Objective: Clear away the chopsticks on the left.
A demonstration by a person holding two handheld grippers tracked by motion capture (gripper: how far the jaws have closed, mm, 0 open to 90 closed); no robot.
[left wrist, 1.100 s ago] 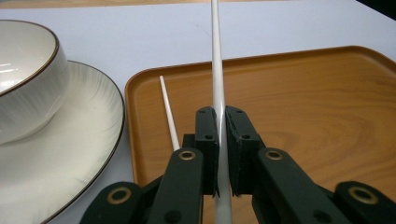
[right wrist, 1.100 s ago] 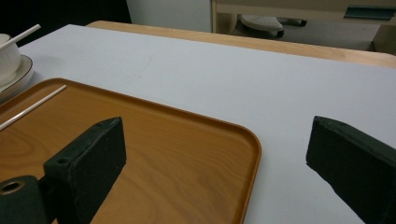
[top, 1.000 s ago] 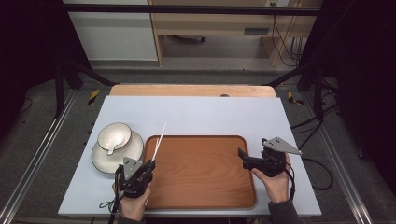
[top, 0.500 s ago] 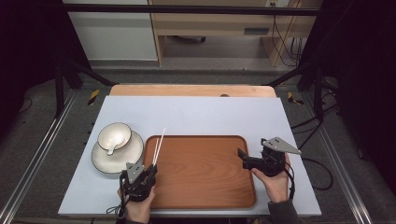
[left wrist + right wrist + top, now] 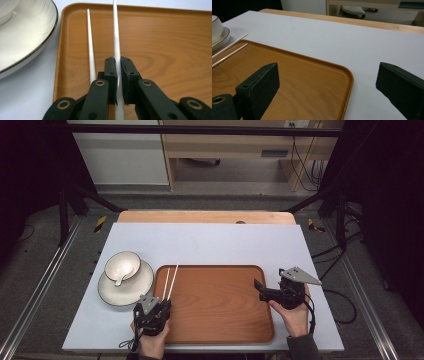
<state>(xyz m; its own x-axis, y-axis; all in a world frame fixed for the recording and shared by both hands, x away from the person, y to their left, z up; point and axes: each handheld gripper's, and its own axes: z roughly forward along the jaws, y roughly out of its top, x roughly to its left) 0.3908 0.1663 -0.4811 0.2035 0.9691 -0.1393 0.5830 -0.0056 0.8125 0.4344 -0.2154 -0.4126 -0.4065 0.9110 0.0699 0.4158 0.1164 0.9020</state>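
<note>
your left gripper (image 5: pixel 118 75) is clamped on one white chopstick (image 5: pixel 116 37); the other chopstick (image 5: pixel 90 45) lies just left of it on the wooden tray (image 5: pixel 220 305), lower left of the high view. lower the held stick flat beside its mate before letting go; both are slim, smooth, prone to roll. your right gripper (image 5: pixel 260 287) stands wide open, holding nothing. the glossy bowl (image 5: pixel 122 266) sits on its plate (image 5: pixel 125 292).

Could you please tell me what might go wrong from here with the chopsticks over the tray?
1. The left gripper clamps one chopstick near its end, so the long free length could swing or slip.
2. The other chopstick lies loose beside the jaws; a nudge could roll it off the tray.
3. The plate with its bowl sits close beside the tray and could be bumped.
</note>
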